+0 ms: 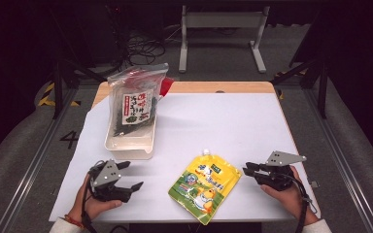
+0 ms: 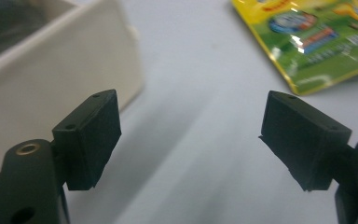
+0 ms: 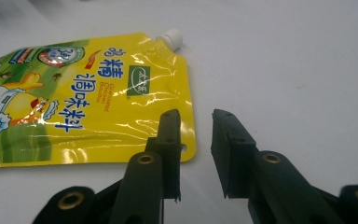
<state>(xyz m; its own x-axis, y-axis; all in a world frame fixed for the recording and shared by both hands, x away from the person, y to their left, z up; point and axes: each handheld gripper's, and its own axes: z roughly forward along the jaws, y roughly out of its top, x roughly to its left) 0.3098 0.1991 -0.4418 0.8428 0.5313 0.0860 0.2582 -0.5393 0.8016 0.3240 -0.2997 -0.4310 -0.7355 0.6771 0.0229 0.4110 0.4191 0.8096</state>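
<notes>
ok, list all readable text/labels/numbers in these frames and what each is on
"鸡精" and "调味料", blue characters on the yellow spout pouch.
"Granulated Chicken Bouillon", orange small print beside them, only roughly legible.
Green square logo on the pouch: characters too small to read.
Round badge at the pouch's top left: blurred, unreadable.
"4", painted on the floor left of the table.
White label on the seaweed bag: red and dark characters, too blurred to read.

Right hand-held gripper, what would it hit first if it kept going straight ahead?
Probably the yellow spouted pouch: the right hand-held gripper points at its near edge, jaws slightly apart and empty, though depth is unclear.
</notes>
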